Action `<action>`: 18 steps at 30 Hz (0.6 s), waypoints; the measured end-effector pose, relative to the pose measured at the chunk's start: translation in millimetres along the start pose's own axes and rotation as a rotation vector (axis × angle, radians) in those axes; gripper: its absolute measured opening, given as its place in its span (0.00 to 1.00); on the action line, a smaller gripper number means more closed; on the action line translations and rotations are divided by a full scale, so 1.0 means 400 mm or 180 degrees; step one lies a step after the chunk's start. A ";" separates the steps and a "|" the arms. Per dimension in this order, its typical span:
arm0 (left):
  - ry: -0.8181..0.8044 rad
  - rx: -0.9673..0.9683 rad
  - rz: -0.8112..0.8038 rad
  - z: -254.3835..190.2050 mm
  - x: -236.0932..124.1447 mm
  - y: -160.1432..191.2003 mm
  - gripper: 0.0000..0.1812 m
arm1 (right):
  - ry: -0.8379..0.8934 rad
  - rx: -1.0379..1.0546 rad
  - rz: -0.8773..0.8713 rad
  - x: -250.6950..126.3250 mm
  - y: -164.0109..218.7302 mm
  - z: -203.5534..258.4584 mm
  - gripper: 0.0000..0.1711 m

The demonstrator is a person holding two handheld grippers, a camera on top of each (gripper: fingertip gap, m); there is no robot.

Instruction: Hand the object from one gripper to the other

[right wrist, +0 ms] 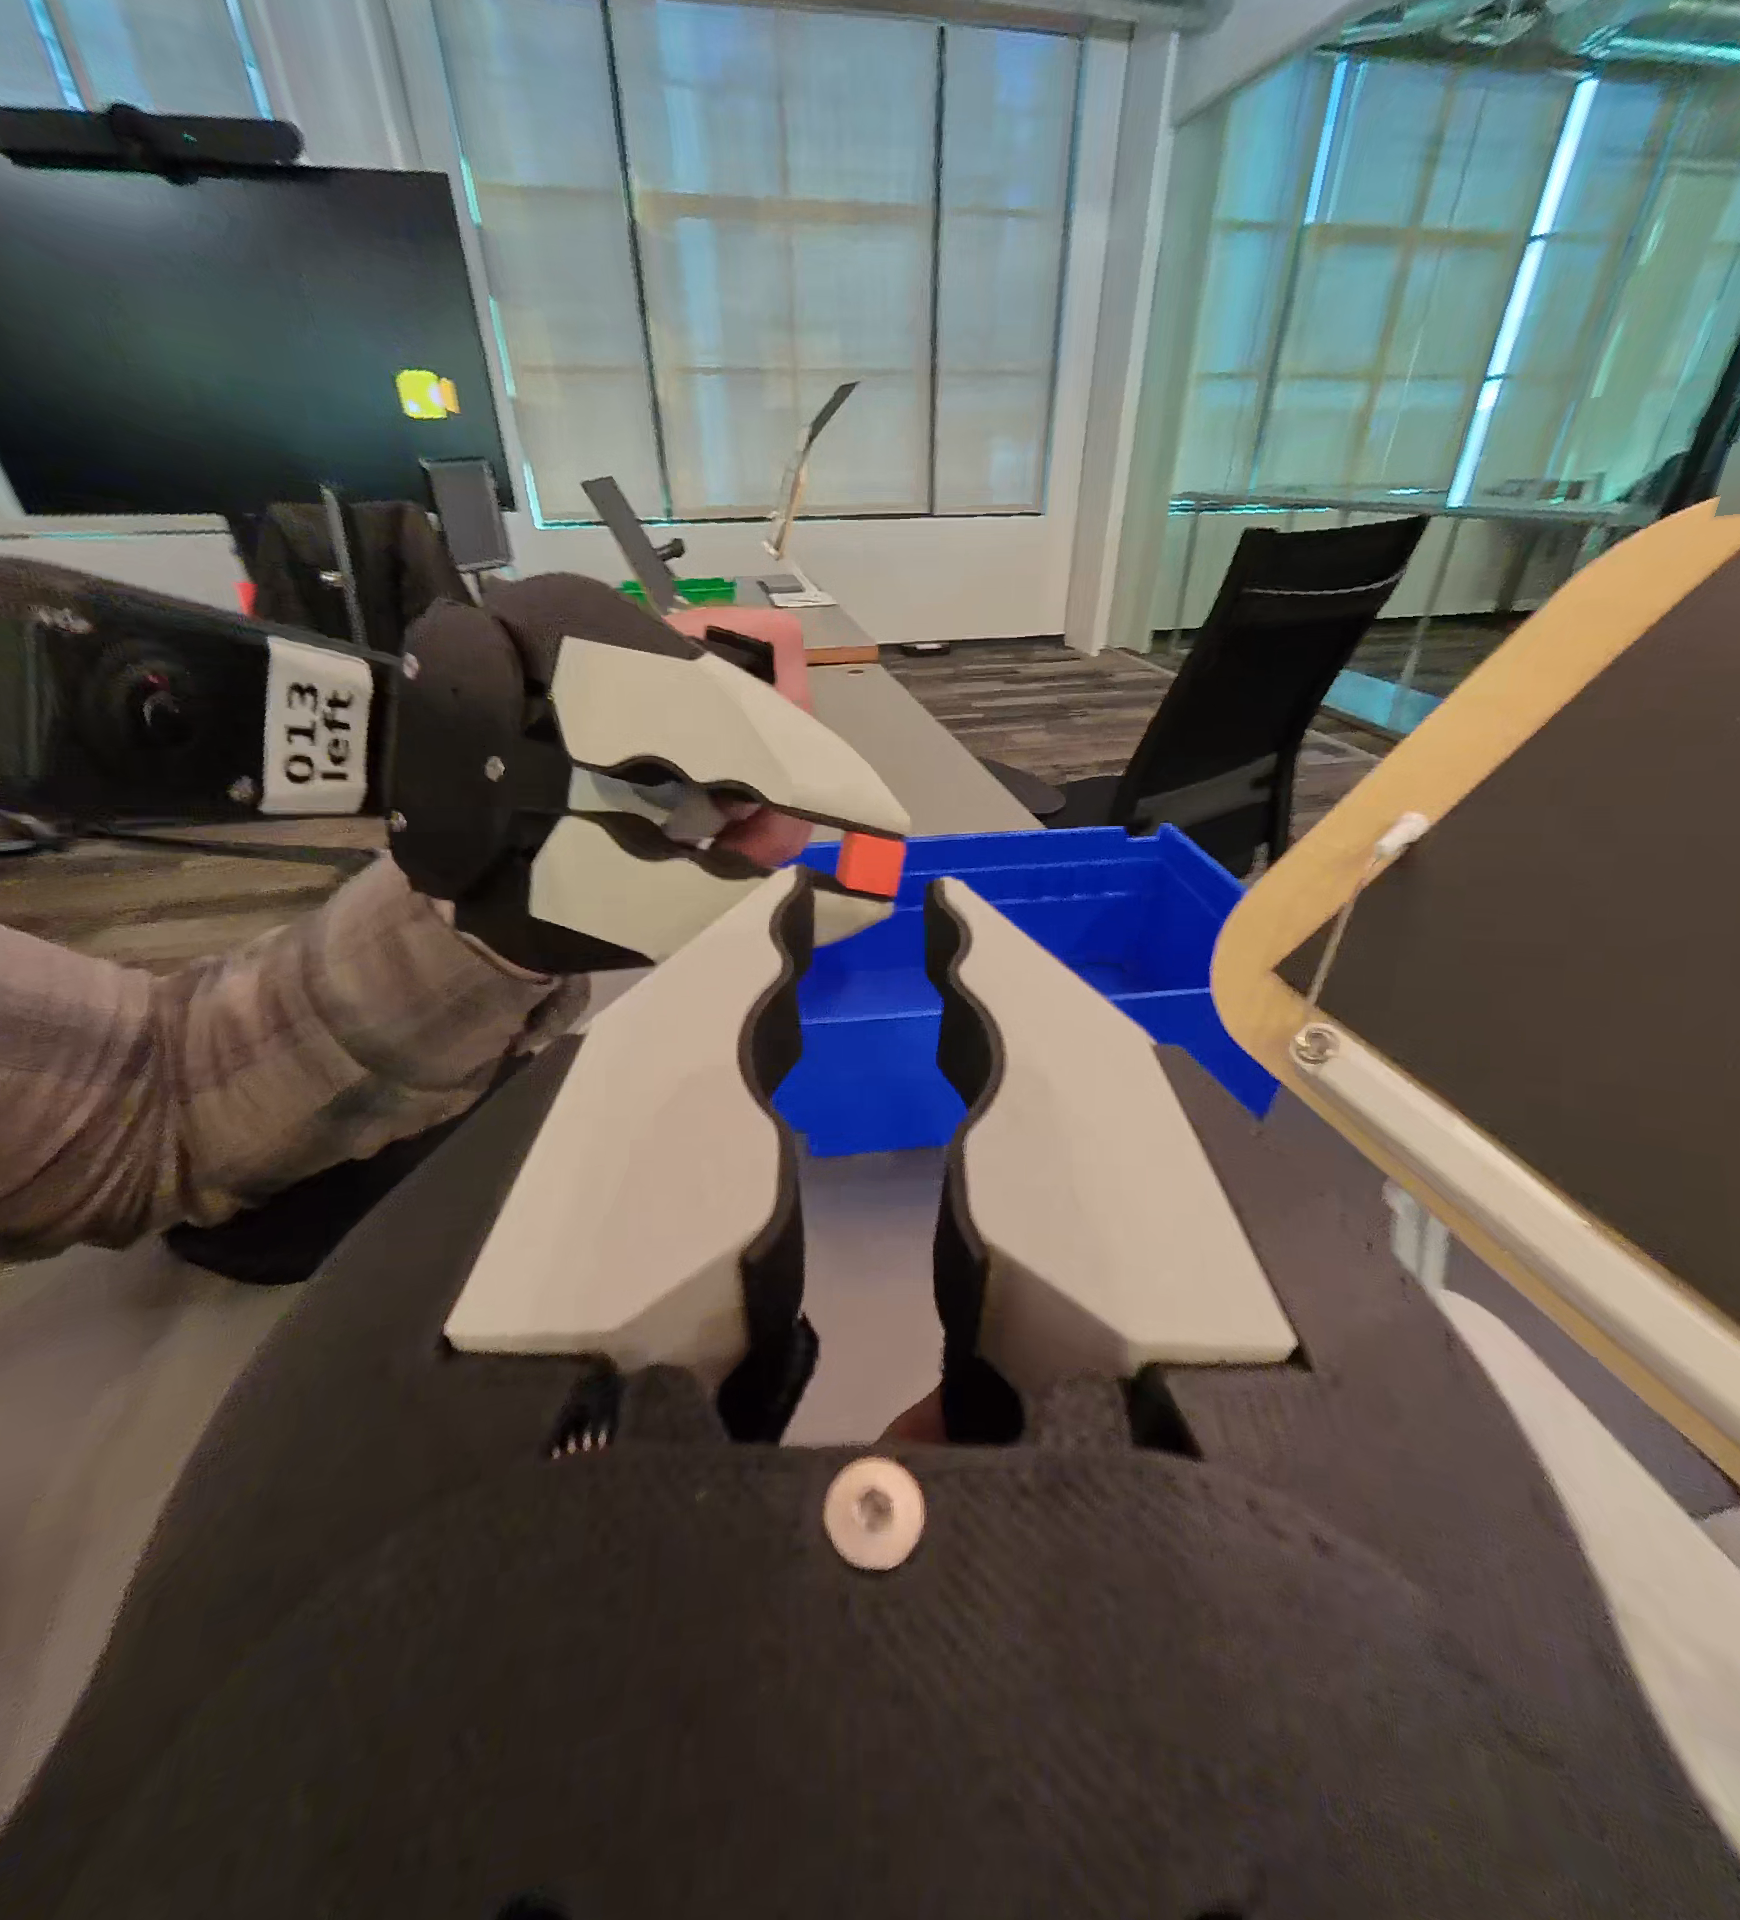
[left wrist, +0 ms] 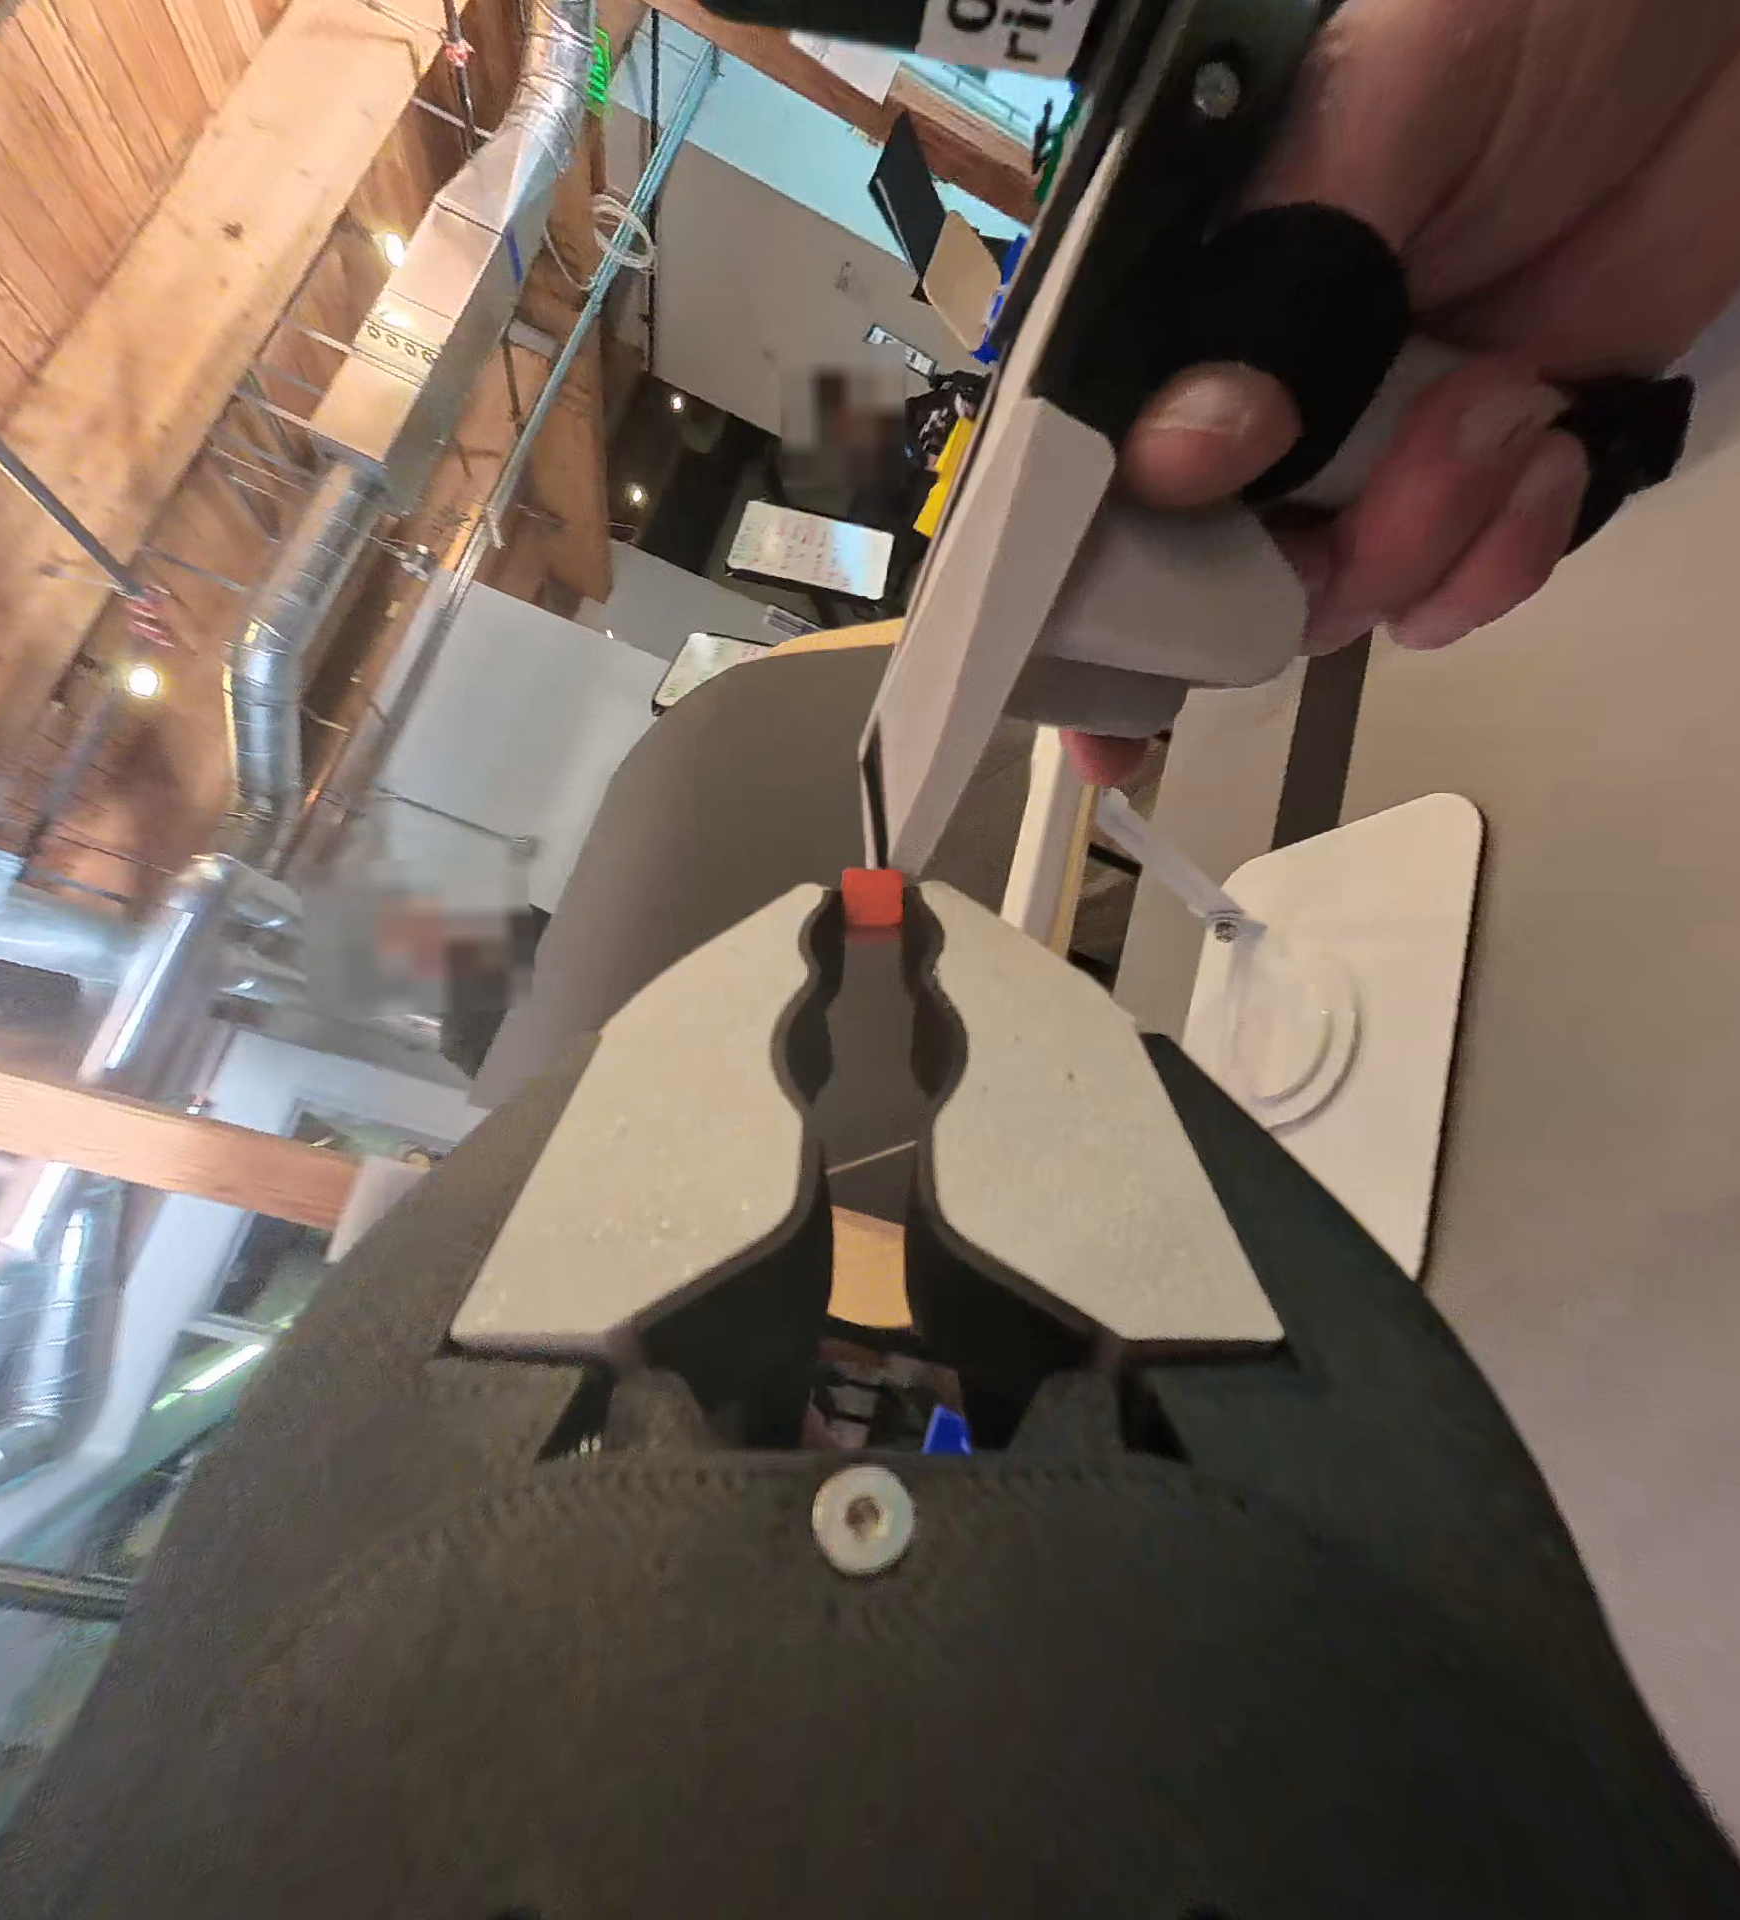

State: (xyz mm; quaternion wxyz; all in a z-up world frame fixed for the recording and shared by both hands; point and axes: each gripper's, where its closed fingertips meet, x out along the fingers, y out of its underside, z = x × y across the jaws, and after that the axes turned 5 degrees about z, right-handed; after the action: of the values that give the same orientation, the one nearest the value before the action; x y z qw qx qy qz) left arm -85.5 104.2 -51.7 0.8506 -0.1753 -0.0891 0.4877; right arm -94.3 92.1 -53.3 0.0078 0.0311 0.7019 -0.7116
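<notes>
The left gripper (left wrist: 871, 914) pinches a small red cube (left wrist: 871, 896) at its 2 fingertips. The right gripper (right wrist: 866, 894) has its jaws spread, the cube just beyond their tips, seemingly untouched, above a blue bin (right wrist: 1053, 935).

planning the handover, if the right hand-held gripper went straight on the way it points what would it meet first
Probably the red cube, pinched at the left hand-held gripper's tips, just past the right hand-held gripper's open tips. The blue bin lies beyond; depth is unclear.

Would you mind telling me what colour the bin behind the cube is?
The bin is blue, clearest in the right wrist view.
</notes>
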 end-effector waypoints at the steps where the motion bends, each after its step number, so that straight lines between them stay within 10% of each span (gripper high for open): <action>1: -0.0011 0.0060 0.0009 -0.003 0.001 -0.003 0.06 | -0.0024 0.0024 -0.0018 0.000 -0.002 0.003 0.11; 18: -0.0325 0.0278 -0.0123 0.012 -0.008 -0.048 0.11 | -0.0507 0.0479 -0.0332 -0.029 -0.033 0.019 0.04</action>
State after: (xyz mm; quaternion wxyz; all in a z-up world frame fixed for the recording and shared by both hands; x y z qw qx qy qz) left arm -73.4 93.5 -39.7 0.8611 -0.1111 -0.1143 0.4829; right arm -83.7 84.5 -39.2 0.0241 -0.0616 0.6443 -0.7619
